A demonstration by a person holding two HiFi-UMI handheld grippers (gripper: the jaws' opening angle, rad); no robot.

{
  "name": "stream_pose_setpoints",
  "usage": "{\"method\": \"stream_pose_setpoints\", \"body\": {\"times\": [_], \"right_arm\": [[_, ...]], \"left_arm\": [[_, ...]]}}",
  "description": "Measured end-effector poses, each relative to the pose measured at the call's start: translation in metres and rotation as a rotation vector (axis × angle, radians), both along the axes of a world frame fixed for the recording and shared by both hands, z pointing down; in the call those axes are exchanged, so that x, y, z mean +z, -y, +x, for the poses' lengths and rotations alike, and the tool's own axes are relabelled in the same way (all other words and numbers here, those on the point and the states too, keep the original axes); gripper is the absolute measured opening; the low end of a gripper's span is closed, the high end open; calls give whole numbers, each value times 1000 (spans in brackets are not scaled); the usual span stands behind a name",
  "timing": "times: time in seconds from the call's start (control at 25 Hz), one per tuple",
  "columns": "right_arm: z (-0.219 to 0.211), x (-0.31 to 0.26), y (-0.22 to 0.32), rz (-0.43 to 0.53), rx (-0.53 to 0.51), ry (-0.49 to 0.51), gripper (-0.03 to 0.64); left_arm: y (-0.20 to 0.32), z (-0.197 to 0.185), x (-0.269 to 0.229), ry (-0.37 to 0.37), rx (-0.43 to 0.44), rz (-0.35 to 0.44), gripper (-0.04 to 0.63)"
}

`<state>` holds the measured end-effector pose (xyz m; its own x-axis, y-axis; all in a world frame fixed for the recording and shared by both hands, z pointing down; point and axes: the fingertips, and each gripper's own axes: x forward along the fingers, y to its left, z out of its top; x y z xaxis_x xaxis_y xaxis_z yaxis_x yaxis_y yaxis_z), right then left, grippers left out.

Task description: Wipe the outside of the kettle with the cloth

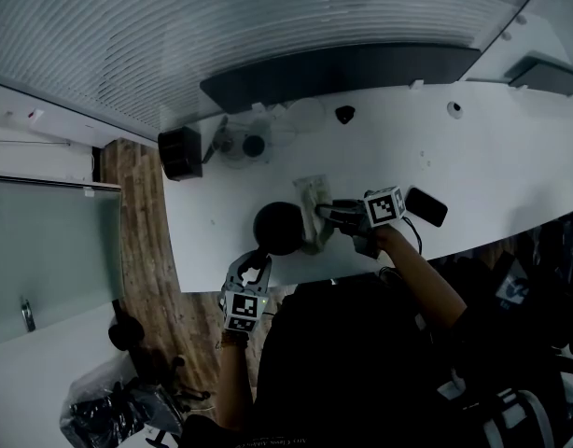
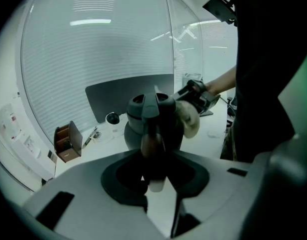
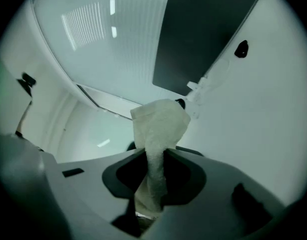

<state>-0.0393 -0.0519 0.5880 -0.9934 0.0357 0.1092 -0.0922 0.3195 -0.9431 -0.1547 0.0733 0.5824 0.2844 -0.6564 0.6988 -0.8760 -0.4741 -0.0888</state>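
A dark kettle point(image 1: 279, 229) stands near the front edge of the white table point(image 1: 473, 166). My left gripper point(image 1: 252, 261) reaches in from the front and is shut on the kettle's handle point(image 2: 152, 143), which runs down between its jaws. The kettle's body point(image 2: 143, 115) rises just beyond them. My right gripper point(image 1: 328, 215) is shut on a pale cloth point(image 1: 314, 205) at the kettle's right side. In the left gripper view the bunched cloth point(image 2: 189, 119) lies against the kettle's right flank. In the right gripper view the cloth point(image 3: 159, 126) sticks up from between the jaws and hides most of the kettle.
A black cylinder point(image 1: 180, 153) and a small round device point(image 1: 242, 145) sit at the table's far left. A black phone point(image 1: 426, 206) lies right of my right hand. A dark panel point(image 1: 342, 68) runs along the back. A wooden organiser point(image 2: 65, 141) stands at the left.
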Motion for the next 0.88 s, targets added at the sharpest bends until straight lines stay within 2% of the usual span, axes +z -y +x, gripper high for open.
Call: {"method": "stream_pose_setpoints", "body": {"times": [0.12, 0.2, 0.4, 0.52, 0.72, 0.88], "right_arm": [[7, -47, -2, -56, 42, 171, 86], [-1, -61, -9, -69, 38, 194, 84], [-27, -27, -34, -11, -46, 11, 84], [-28, -15, -31, -24, -34, -26, 84], [-27, -6, -23, 7, -22, -89, 84], [-24, 12, -15, -23, -7, -129, 84]], "left_arm": [[3, 0, -1, 0, -4, 13, 115], [3, -1, 0, 8, -13, 3, 115], [0, 1, 2, 33, -64, -40, 114], [1, 2, 2, 32, -76, -40, 114], [-1, 0, 7, 53, -69, -41, 114], [1, 1, 5, 61, -83, -53, 114]]}}
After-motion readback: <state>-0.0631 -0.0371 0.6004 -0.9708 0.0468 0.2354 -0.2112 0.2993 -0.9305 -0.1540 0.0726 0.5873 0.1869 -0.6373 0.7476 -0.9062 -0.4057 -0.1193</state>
